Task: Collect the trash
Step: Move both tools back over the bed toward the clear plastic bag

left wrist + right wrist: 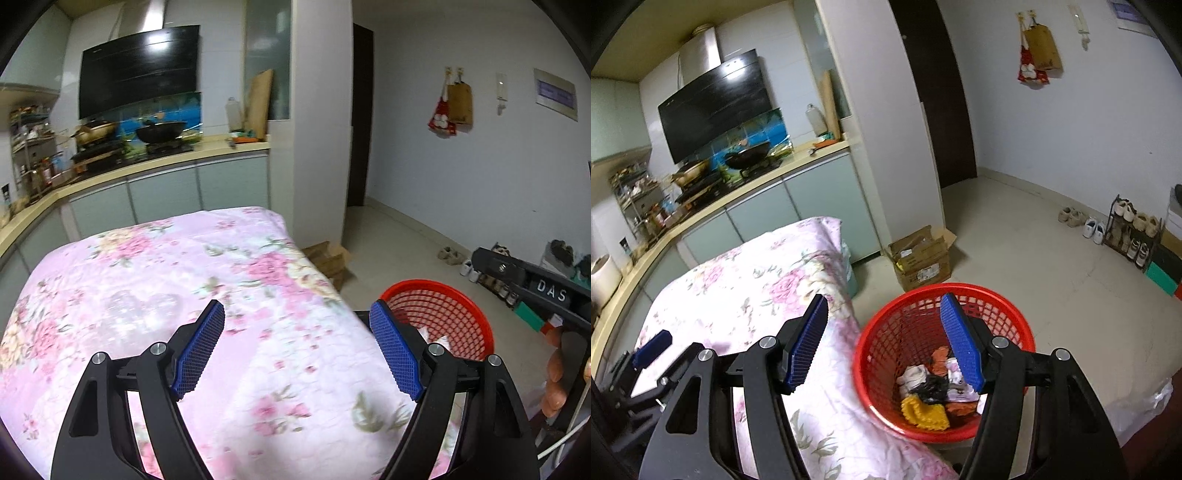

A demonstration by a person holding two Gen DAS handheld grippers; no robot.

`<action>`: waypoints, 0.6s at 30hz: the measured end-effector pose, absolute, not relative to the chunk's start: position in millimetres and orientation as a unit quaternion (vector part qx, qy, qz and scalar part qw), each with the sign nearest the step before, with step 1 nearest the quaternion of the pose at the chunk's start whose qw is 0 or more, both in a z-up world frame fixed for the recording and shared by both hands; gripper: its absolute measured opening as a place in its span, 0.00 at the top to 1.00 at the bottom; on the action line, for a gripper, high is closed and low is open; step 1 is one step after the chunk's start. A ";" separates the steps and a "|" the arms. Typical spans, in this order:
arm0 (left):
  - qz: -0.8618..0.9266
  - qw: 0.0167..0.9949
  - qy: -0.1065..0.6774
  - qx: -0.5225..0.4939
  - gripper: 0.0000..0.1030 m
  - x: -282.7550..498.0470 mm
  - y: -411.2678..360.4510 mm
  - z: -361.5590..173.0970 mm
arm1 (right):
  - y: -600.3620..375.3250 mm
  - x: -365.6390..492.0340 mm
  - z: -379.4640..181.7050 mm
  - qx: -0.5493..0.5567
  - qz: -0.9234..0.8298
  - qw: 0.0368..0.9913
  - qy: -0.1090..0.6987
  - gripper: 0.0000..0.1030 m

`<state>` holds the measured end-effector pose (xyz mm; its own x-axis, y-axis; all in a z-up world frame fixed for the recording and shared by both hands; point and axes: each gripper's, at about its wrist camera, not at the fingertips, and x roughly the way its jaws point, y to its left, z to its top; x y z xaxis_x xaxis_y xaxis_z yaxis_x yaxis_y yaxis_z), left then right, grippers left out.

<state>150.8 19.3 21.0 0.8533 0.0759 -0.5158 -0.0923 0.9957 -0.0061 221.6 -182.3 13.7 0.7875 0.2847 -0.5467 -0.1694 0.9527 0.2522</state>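
Trash sits in the bottom of a red mesh basket (945, 365) on the floor, right beside the table with the pink floral cloth (184, 280). Looks like crumpled white bits (912, 376), a black wad (931, 389), something orange (940, 356) and a yellow piece (925, 413) all piled together down there.

Both grippers are empty. Left gripper (297, 350) hangs over the cloth with its blue pads spread wide and nothing between them; the basket's rim peeks out just behind its right finger. Right gripper (884, 343) has its jaws apart too, a bit narrower, one pad over the cloth edge and the other over the basket, holding nothing.

Past the basket there's an open cardboard box (921, 258) on the floor against the cabinets, and a shoe rack (1132, 236) along the far wall. A black wok (160, 131) sits on the stove at the back.
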 end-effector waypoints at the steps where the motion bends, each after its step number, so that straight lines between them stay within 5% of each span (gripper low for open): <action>1: 0.049 0.962 0.267 -0.015 0.24 149.0 23.8 21.2 | -179.7 221.0 13.3 0.093 0.122 0.940 0.303 0.40; 18: 0.126 0.955 0.266 -0.040 0.23 102.1 106.8 21.9 | -140.1 201.8 9.7 0.062 0.155 0.937 0.307 0.39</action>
<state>102.1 106.8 21.9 0.8267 0.2185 -0.5184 -0.2615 0.9652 -0.0101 201.8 -140.1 9.7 0.7634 0.3283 -0.5563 -0.2522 0.9443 0.2112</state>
